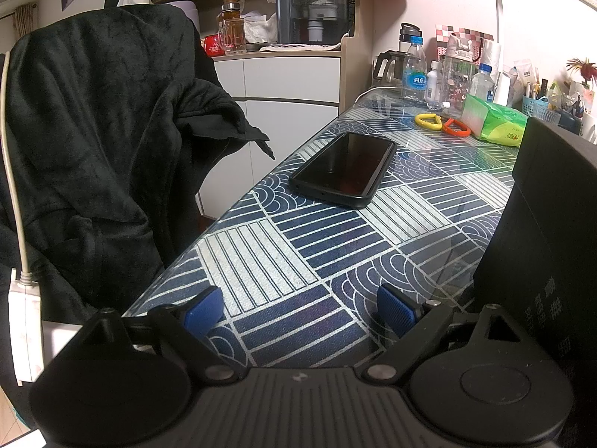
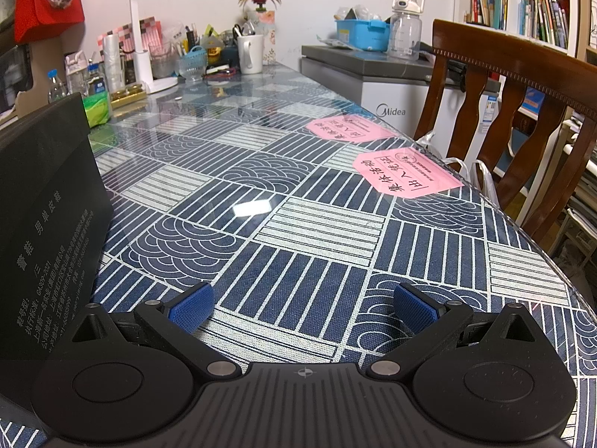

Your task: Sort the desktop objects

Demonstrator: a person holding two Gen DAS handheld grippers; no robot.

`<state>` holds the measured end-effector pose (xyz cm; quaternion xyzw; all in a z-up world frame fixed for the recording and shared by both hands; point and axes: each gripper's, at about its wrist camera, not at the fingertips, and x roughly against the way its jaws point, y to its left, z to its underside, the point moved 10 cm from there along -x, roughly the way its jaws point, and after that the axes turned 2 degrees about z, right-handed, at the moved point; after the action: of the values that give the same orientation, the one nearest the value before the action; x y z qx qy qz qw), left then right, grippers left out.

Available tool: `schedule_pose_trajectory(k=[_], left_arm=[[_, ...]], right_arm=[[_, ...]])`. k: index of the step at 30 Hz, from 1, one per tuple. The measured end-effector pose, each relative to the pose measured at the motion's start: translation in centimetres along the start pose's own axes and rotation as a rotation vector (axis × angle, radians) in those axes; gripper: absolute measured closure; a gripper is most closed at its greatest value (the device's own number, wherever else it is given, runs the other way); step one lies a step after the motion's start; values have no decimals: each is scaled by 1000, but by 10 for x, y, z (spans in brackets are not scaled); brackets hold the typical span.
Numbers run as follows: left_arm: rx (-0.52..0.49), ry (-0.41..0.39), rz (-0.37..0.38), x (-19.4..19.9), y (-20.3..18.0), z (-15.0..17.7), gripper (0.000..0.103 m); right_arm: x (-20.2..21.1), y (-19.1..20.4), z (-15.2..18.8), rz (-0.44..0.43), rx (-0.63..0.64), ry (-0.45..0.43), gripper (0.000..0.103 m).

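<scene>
Through my left wrist camera, my left gripper (image 1: 298, 308) hangs over the near edge of the table (image 1: 335, 231), its blue pads (image 1: 203, 310) spread wide with nothing between them but the patterned blue-and-white cloth under glass. Ahead of the pads, well apart from them, a black phone (image 1: 343, 168) lies flat, screen up, near the table's left edge. Farther back sit a yellow ring (image 1: 428, 120) and an orange ring (image 1: 456, 127), just beside each other, with a green tissue pack (image 1: 492, 119) next to them and clear bottles (image 1: 414, 74) behind. A black box (image 1: 541, 224) stands upright at my right. A dark robe (image 1: 93, 130) drapes over a chair to my left.

Through my right wrist camera, my right gripper (image 2: 302, 310) is also spread wide and empty, low over the same cloth. The black box (image 2: 48, 205), printed with white text, stands upright just to the left of my left pad. Two pink notes (image 2: 406, 171) lie under the glass farther ahead on the right. At the far end stand a white mug (image 2: 250, 54), a lamp base (image 2: 156, 82) and the green tissue pack (image 2: 97, 110). A wooden chair (image 2: 522, 112) is at the right edge.
</scene>
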<state>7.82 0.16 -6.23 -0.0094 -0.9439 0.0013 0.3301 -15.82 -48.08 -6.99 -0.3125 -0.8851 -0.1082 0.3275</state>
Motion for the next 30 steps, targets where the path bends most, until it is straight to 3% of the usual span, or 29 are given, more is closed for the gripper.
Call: schedule_pose_trajectory(k=[17,21,30], left_arm=[[-2,0,1,0,0,0,0],[-45,0,54,2,-7,2,0],[-73,1,88,4,-6,4,0]], right_arm=[[0,0,0,0,0,0,0],[0,0,0,0,0,0,0],[0,0,0,0,0,0,0]])
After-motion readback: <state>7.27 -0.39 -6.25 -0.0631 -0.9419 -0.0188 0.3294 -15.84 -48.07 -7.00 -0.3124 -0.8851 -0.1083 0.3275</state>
